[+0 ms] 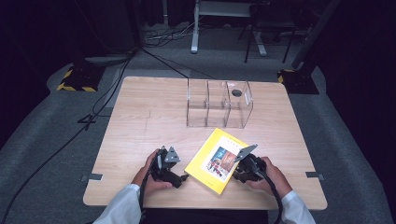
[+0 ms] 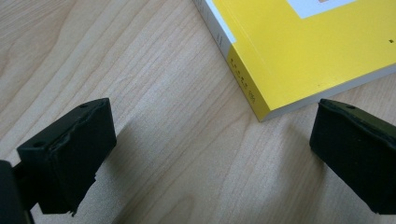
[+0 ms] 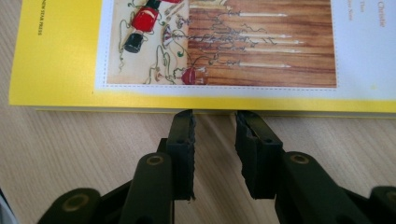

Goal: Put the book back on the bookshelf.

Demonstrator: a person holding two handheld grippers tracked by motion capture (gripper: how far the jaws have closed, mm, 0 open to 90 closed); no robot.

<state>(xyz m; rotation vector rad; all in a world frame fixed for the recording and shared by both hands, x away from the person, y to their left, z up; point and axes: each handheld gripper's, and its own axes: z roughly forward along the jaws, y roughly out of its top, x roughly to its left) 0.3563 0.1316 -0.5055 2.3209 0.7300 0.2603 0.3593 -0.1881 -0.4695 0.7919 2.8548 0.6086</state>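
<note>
Yellow and glossy, the book (image 1: 216,160) lies flat and askew near the front edge of the wooden bench (image 1: 140,116), between the two hands. A clear plastic organizer (image 1: 218,103) with upright compartments stands well apart from it, toward the far edge.

In the right gripper view, the right gripper (image 3: 215,122) sits low on the bench with its tips right up against the book's long edge. Its jaws stand a narrow gap apart with only bare wood between them, and nothing is clamped. In the left gripper view, the left gripper (image 2: 208,144) has its jaws spread wide, empty, resting just beside the book's corner (image 2: 264,114) without touching it.

My reading is that this is the approach to picking the book up, with no grasp made yet. Since the book lies flat, the next move likely calls for getting one jaw under the edge and one above the cover, perhaps with the left gripper steadying or tipping the opposite corner, before lifting it toward the organizer.
</note>
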